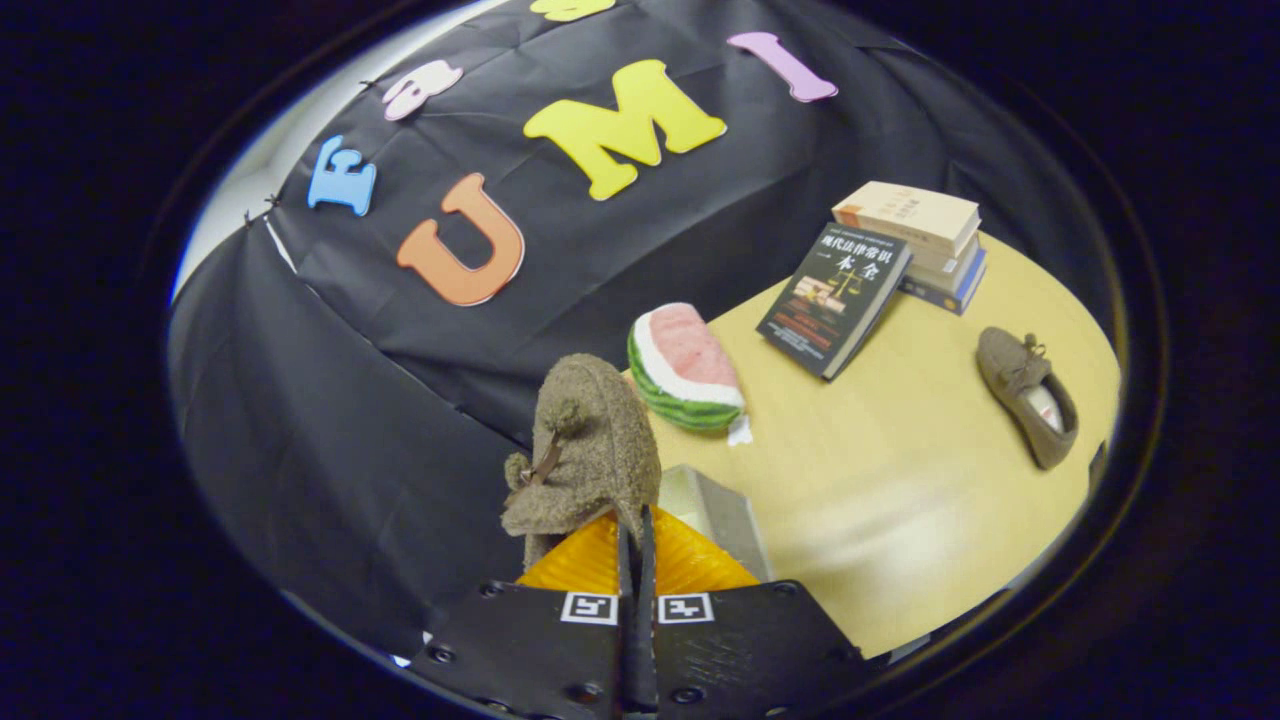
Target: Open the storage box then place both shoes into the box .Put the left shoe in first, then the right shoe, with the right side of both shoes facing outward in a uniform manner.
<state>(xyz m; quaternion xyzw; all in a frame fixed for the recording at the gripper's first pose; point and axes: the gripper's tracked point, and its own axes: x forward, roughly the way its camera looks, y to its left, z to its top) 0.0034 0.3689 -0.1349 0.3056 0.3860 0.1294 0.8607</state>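
Now tool (pixel 636 545) clamps shoe (pixel 585 440), toe fwd.

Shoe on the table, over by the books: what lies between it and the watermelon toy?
In the gripper view, bare tabletop runs from the watermelon toy to that shoe; the leaning book sits behind it. The gripper is shut on the other shoe.

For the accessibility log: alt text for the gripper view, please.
The claw is shut on a fuzzy brown shoe, held above the table. Beyond lie a second shoe, a watermelon-slice toy and books.
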